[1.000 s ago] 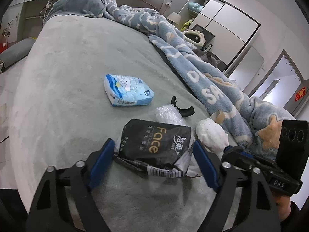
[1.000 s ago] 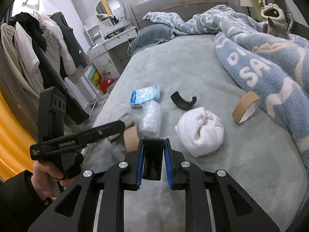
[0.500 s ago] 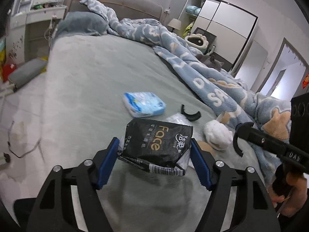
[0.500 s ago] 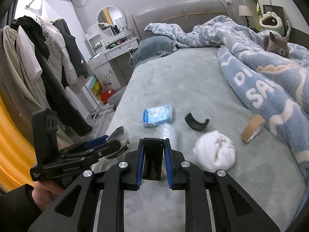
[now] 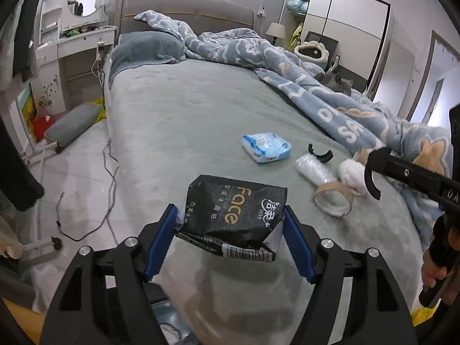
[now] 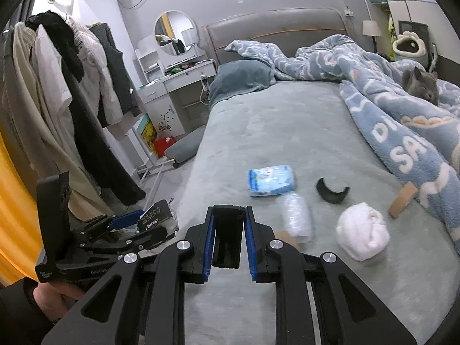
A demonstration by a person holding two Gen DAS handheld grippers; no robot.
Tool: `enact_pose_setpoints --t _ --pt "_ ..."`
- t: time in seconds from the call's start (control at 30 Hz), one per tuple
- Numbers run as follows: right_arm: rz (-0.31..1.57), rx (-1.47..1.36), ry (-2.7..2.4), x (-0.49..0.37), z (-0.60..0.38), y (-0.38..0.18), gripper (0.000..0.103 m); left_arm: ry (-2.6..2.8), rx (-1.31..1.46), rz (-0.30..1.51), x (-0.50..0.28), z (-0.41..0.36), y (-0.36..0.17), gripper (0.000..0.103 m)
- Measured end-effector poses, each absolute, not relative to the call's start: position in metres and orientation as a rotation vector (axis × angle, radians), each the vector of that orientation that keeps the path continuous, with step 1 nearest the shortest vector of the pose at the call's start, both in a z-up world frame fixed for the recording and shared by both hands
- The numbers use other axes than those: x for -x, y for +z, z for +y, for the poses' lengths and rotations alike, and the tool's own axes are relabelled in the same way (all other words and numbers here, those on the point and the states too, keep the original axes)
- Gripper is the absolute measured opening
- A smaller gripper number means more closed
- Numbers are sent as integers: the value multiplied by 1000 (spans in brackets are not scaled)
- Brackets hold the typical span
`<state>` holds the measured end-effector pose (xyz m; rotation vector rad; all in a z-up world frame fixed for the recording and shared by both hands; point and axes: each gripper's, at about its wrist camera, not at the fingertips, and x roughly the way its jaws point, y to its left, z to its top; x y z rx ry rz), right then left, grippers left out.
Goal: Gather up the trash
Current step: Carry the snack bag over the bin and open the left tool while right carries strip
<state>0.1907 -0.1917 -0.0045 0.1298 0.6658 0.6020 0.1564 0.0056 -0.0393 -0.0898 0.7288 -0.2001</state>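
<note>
The left gripper (image 5: 230, 230) is pinching the black tissue pack (image 5: 234, 211) between its blue pads, holding it in the air above the near edge of the bed (image 5: 187, 120), and the step in hand looks like carrying this piece of trash off to wherever it is being collected; no bin is showing in either view, so the destination cannot be told. To do this well, the squeeze wants to be kept firm but even, because the pack is soft and sagging, with its torn white-and-barcode end drooping toward the camera, and a loosened grip would probably be letting it slide out. Keeping the pack level and swinging it clear of the bed's edge seems wise. The pack itself is looking crumpled and partly emptied, glossy black with gold "Face" lettering. The right gripper (image 6: 227, 238) is holding its jaws pressed nearly together with nothing visible between the pads, hovering over the bed short of the remaining litter: a blue tissue packet (image 6: 271, 179), a clear plastic roll (image 6: 296, 218), a white wad (image 6: 362, 231), a curved black piece (image 6: 332, 192) and a cardboard ring (image 5: 333, 197)
</note>
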Motion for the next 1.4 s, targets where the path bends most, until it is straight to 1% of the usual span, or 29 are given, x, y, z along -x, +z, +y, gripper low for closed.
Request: enact_pose_setpoints --t 0.23,0.63,1.07,1.27,1.4 --pt "675 -111 626 -169 -157 -4 20 -182 55 786 -136 28 -46 75" --pt "690 -70 667 -136 -101 -6 20 -99 12 952 -101 73 -73 75" --pt "728 -18 739 -117 -38 -11 20 -40 105 1173 -78 129 -117 75" --pt "749 4 762 -112 -15 -18 20 -38 125 1237 -69 142 -129 76" --pt "766 11 773 -111 -3 -22 20 -39 144 1247 -63 147 -132 81"
